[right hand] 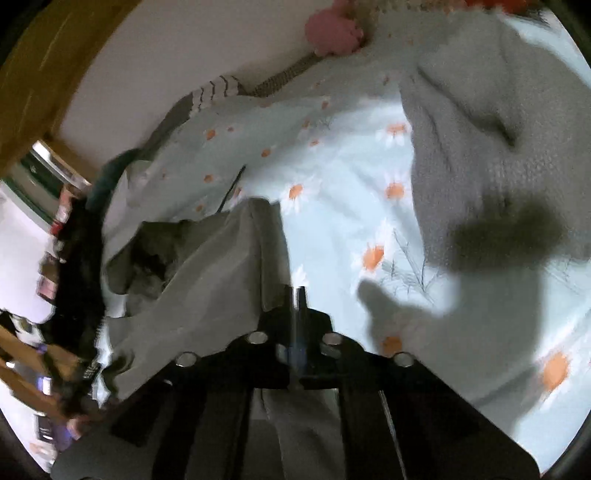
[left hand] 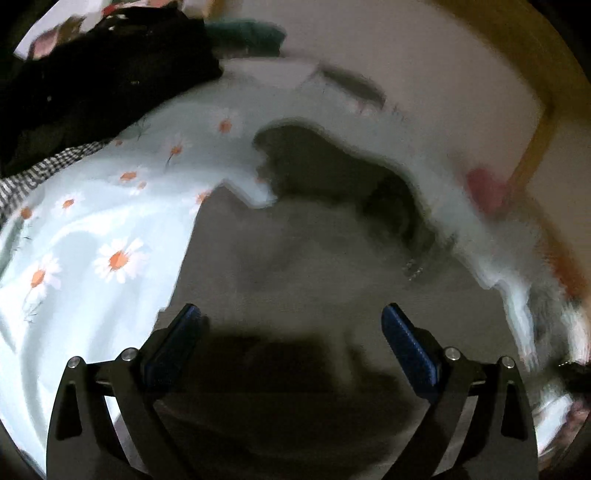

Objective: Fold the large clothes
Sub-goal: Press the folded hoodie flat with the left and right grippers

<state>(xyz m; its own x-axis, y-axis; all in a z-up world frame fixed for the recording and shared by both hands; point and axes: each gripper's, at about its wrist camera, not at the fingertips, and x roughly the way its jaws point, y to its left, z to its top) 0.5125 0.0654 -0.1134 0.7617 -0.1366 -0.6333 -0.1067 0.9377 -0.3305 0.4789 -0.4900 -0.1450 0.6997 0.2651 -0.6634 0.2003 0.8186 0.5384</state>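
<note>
A large grey garment (left hand: 280, 258) lies on a pale blue daisy-print bedsheet (left hand: 74, 258). My left gripper (left hand: 291, 317) is open with its blue-padded fingers spread just above the grey cloth, holding nothing. My right gripper (right hand: 297, 295) is shut on an edge of the grey garment (right hand: 207, 266), which drapes left and down from the jaws. The left wrist view is motion-blurred.
A black clothes pile (left hand: 92, 77) lies at the far left of the bed. A grey knitted garment (right hand: 480, 147) lies on the sheet (right hand: 332, 166) at the right. A pink plush (right hand: 332, 22) sits by the white wall. A wooden bed frame (left hand: 535, 140) borders the bed.
</note>
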